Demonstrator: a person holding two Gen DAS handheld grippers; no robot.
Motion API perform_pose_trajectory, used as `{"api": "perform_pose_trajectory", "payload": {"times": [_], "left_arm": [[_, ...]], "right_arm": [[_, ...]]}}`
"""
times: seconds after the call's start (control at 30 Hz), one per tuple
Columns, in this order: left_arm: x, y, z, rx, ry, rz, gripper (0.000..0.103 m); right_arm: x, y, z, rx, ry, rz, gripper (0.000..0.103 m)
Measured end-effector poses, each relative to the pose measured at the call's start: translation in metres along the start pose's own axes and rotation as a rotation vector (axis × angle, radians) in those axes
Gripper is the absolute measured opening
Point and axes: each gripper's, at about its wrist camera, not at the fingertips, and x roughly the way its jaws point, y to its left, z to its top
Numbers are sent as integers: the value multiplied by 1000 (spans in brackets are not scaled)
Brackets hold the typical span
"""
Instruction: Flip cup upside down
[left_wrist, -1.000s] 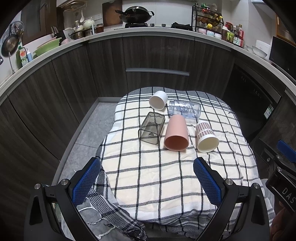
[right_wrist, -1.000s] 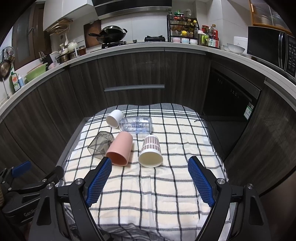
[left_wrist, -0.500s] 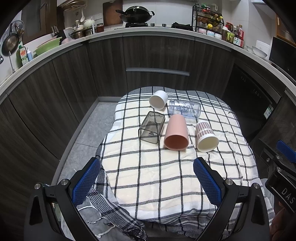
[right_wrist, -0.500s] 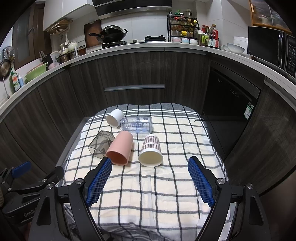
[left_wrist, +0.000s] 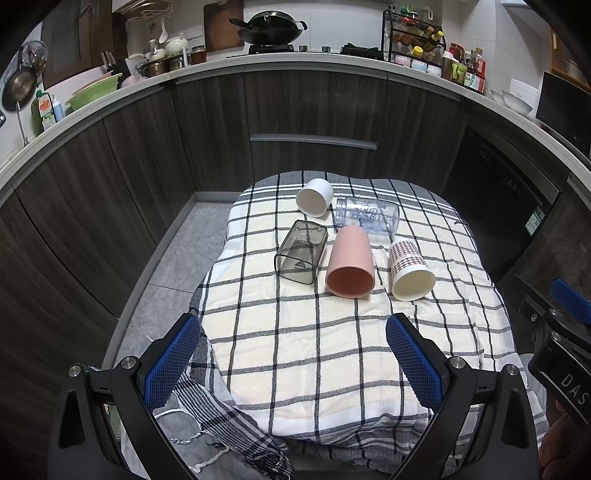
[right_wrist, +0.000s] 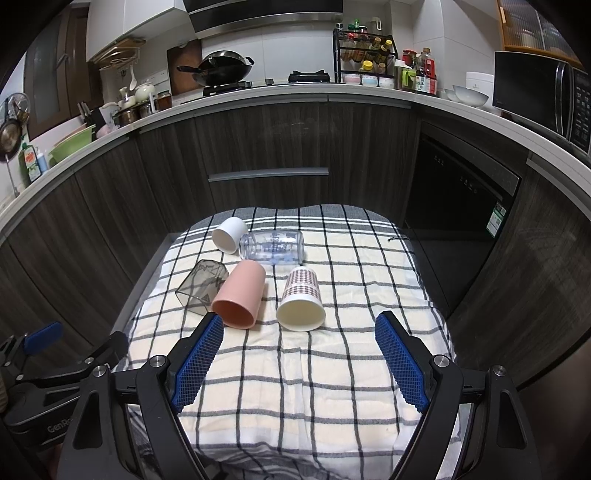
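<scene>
Several cups lie on their sides on a checked cloth (left_wrist: 332, 350): a pink cup (left_wrist: 351, 262) (right_wrist: 240, 295), a patterned paper cup (left_wrist: 408, 269) (right_wrist: 301, 301), a smoky square cup (left_wrist: 301, 251) (right_wrist: 202, 282), a white cup (left_wrist: 314, 196) (right_wrist: 229, 234) and a clear bottle (left_wrist: 367, 216) (right_wrist: 273, 246). My left gripper (left_wrist: 293, 356) is open and empty, short of the cups. My right gripper (right_wrist: 299, 356) is open and empty, just in front of the pink and patterned cups.
Dark wood cabinets (right_wrist: 266, 140) stand behind the table. A dishwasher (right_wrist: 469, 192) is to the right. The counter (right_wrist: 258, 88) holds a wok, pots and bottles. A grey floor (left_wrist: 173, 254) lies left of the table.
</scene>
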Motion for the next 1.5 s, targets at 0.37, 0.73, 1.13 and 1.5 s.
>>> {"api": "perform_pose_trajectory", "payload": {"times": [0.37,0.73,1.13,1.5], "left_arm": [[1,-3,-4,2,5,-2,103],[9,-7,2,16,12,-4,103],[37,-21,19,38,31,-36,102],[82,-37,40,61,61,-78,102]], "right_arm": [[1,-1,0,1,2,1,84],[12,-4,-7,12,13,-5,84],[38,-18,9,32,30,-28,84],[75,-28,21,48,50,-48,84]]}}
